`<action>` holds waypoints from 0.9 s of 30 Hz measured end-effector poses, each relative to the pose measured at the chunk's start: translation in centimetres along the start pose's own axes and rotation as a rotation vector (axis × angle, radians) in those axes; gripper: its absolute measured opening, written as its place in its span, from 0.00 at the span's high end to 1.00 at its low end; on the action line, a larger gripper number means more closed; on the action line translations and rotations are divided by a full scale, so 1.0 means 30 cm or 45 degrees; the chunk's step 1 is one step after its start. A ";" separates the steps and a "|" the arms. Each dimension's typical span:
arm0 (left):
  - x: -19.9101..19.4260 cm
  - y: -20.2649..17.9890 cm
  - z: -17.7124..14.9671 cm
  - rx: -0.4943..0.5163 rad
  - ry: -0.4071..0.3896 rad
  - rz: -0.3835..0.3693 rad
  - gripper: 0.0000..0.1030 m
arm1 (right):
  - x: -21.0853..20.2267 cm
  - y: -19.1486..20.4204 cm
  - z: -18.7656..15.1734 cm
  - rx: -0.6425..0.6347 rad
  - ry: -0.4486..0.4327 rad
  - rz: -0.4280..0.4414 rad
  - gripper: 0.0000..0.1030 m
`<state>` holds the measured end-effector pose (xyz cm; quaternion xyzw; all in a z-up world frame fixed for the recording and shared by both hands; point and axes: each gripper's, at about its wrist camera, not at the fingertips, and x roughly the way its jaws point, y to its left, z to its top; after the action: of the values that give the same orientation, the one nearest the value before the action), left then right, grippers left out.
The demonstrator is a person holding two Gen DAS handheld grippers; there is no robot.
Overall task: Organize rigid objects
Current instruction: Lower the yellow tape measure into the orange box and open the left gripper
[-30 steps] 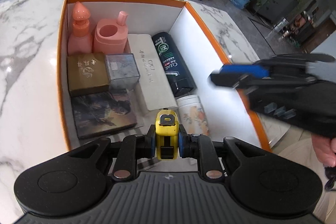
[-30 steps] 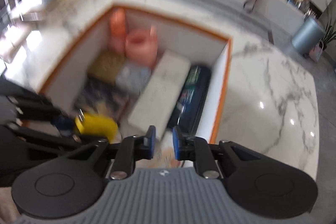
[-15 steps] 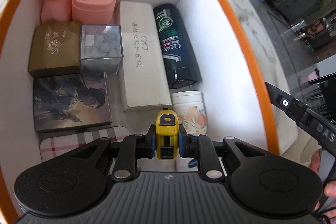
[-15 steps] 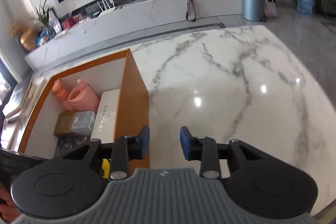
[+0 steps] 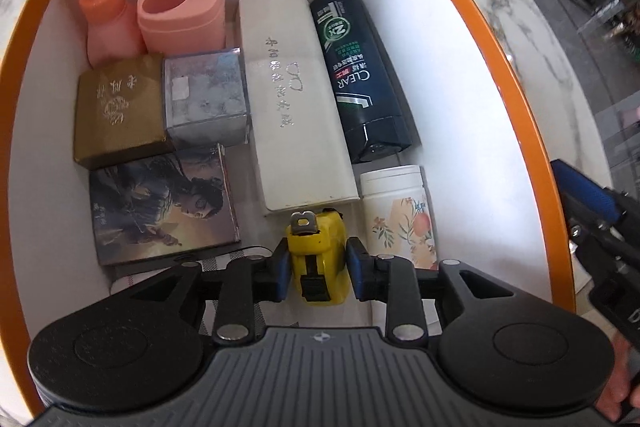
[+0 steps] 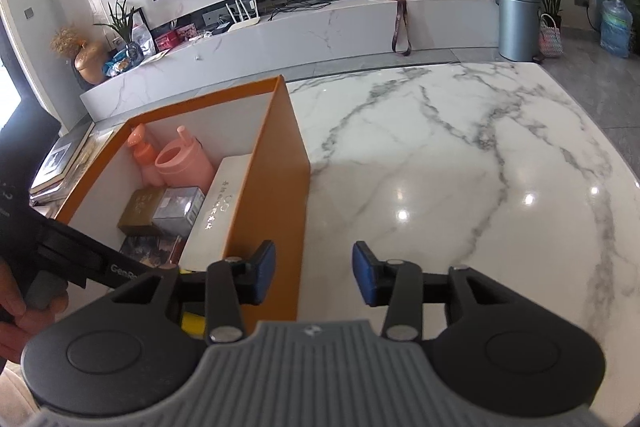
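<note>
My left gripper (image 5: pixel 318 267) is shut on a yellow tape measure (image 5: pixel 318 259) and holds it low inside the orange box (image 5: pixel 516 99), in the gap between the white case (image 5: pixel 292 99) and the floral white jar (image 5: pixel 400 215). The box also holds a dark shampoo bottle (image 5: pixel 360 75), two pink containers (image 5: pixel 180 11), a gold box (image 5: pixel 118 115), a silver cube (image 5: pixel 206 99) and a picture box (image 5: pixel 160 207). My right gripper (image 6: pixel 314 277) is open and empty, outside the box by its right wall (image 6: pixel 272 203), over the marble table (image 6: pixel 460 187).
The box stands at the table's left part. A plaid flat item (image 5: pixel 124 281) lies under my left gripper. A grey bin (image 6: pixel 518 23), a water bottle (image 6: pixel 616 27) and a TV bench (image 6: pixel 320 23) stand beyond the table.
My left gripper has lowered the tape measure deeper into the box. My right gripper has swung out of the box to the table's side and opened wider.
</note>
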<state>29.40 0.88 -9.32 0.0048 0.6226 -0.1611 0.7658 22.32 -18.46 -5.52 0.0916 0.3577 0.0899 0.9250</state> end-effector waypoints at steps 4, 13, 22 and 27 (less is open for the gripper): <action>-0.013 -0.040 -0.012 0.043 -0.012 0.079 0.63 | -0.023 -0.010 0.002 0.014 -0.010 -0.004 0.55; -0.046 -0.038 -0.038 0.081 -0.045 0.164 0.61 | -0.070 -0.012 -0.012 0.017 -0.044 -0.012 0.53; -0.005 -0.036 -0.022 0.018 -0.051 0.054 0.69 | -0.064 0.005 -0.018 -0.028 -0.041 -0.015 0.53; -0.036 -0.008 -0.035 -0.017 -0.073 0.012 0.71 | -0.076 0.012 -0.015 -0.035 -0.045 -0.023 0.53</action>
<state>28.15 1.15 -8.49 -0.0019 0.6015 -0.1533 0.7840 20.33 -18.61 -4.29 0.0771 0.3408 0.0849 0.9331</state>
